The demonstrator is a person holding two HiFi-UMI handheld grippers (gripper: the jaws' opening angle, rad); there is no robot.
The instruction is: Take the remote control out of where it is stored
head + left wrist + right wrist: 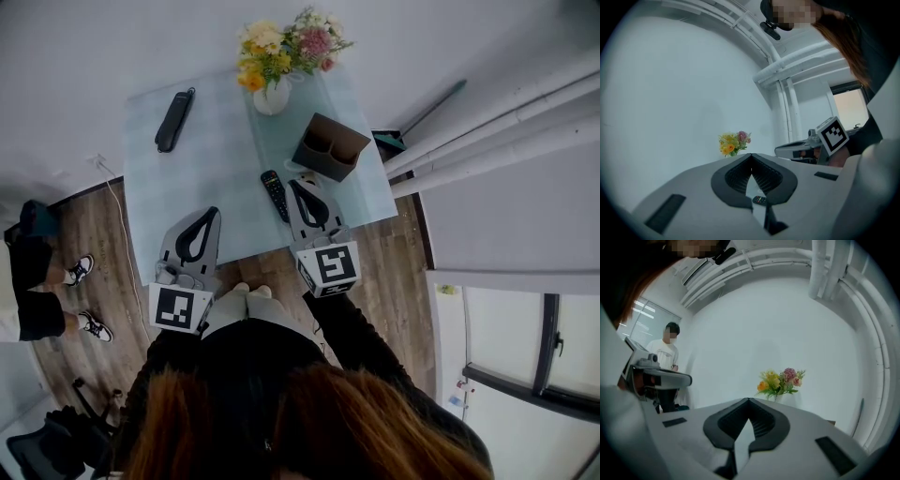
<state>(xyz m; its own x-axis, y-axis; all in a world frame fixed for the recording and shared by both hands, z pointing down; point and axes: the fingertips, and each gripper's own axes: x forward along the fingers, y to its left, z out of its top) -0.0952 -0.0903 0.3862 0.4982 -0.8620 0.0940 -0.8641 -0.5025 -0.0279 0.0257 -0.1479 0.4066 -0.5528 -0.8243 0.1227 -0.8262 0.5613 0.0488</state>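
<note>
The black remote control (273,195) lies flat on the pale table (216,169), outside the brown two-compartment holder (328,147), whose pockets look empty. My right gripper (298,182) hovers just right of the remote and in front of the holder, jaws shut with nothing between them (749,400). My left gripper (212,212) is over the table's front left part, also shut and empty (751,155). A bit of the remote (759,200) shows below the left jaws.
A white vase of flowers (272,94) stands at the table's back. A long black object (174,119) lies at the back left. A person (37,281) stands on the wooden floor to the left. Pipes and a wall run along the right.
</note>
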